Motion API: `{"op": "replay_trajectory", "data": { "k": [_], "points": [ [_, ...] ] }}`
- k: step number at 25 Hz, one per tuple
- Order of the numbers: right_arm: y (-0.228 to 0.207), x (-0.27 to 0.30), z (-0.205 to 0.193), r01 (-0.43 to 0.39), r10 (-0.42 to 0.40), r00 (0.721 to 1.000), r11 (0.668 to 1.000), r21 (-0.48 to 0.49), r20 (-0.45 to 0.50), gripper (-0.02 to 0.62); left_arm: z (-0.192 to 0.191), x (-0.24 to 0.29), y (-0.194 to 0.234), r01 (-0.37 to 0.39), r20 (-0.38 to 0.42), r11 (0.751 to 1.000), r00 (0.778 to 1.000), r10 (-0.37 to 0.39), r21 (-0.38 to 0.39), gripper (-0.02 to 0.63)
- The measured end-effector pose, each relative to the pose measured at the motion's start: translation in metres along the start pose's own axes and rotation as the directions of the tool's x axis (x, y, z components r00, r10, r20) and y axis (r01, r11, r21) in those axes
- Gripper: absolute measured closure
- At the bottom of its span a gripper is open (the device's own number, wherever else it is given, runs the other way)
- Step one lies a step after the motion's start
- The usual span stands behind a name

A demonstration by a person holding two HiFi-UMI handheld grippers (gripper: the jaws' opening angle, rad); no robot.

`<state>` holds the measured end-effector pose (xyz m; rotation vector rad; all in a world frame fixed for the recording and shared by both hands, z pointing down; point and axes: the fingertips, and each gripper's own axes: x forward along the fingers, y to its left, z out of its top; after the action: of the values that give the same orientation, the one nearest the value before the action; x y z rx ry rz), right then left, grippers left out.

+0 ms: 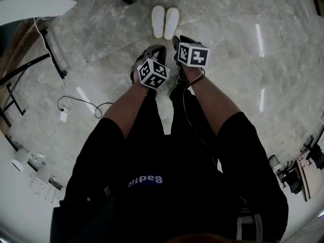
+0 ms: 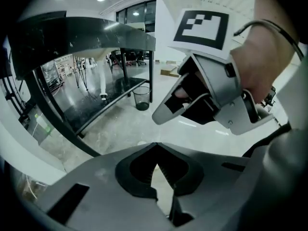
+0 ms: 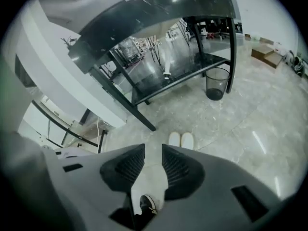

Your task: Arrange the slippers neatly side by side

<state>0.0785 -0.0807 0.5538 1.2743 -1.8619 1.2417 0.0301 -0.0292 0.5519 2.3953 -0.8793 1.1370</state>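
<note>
Slippers point(image 1: 165, 22): the white pair lies on the open floor point(image 1: 263, 65), ahead of the person's feet and short of the black table point(image 3: 159, 8), well away from any edge of the floor that shows; the two lie parallel, long sides touching or all but touching (no view is near enough to say which), toes level and pointing the same way. Neither gripper is near them; both are held high over the floor, angled down, in front of the person's knees. The left gripper point(image 1: 156, 49) has its jaw tips pressed together, with only a sliver of floor showing between the pads behind the tips, and it pinches nothing; the right gripper point(image 1: 178, 40) has its jaws spread, bare floor and a shoe point(image 3: 147, 205) showing through the gap, the slippers far beyond its tips, so it too is empty.

As for the step in hand, I judge the arranging itself finished, with the pair set and both tools clear of it; what is left is at most a check. The next move calls for little: look down at the pair, compare heels and toes, and lower one gripper to nudge only if one slipper sits ahead or askew; a push with closed jaws on the side of a sole would do, gently, since light slippers slide easily on polished stone.
</note>
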Motion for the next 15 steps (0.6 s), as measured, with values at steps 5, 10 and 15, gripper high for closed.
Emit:
{"op": "replay_trajectory", "data": {
  "k": [5, 10, 15],
  "points": [
    [0.053, -0.095, 0.005, -0.051, 0.051, 0.998, 0.999, -0.002, 0.047, 0.491, 0.057, -0.09, -0.018, 0.001, 0.041, 0.999, 0.999, 0.001, -0.054, 0.612],
    [0.078, -0.173, 0.017, -0.101, 0.101, 0.989, 0.995, 0.0, 0.111, 0.491, 0.102, -0.161, -0.032, 0.01, 0.091, 0.995, 0.996, -0.001, -0.095, 0.612],
    [0.11, -0.234, 0.025, -0.147, 0.152, 0.973, 0.988, -0.043, 0.176, 0.491, 0.125, -0.218, -0.045, 0.037, 0.15, 0.992, 0.988, -0.019, -0.119, 0.612]
  ]
}}
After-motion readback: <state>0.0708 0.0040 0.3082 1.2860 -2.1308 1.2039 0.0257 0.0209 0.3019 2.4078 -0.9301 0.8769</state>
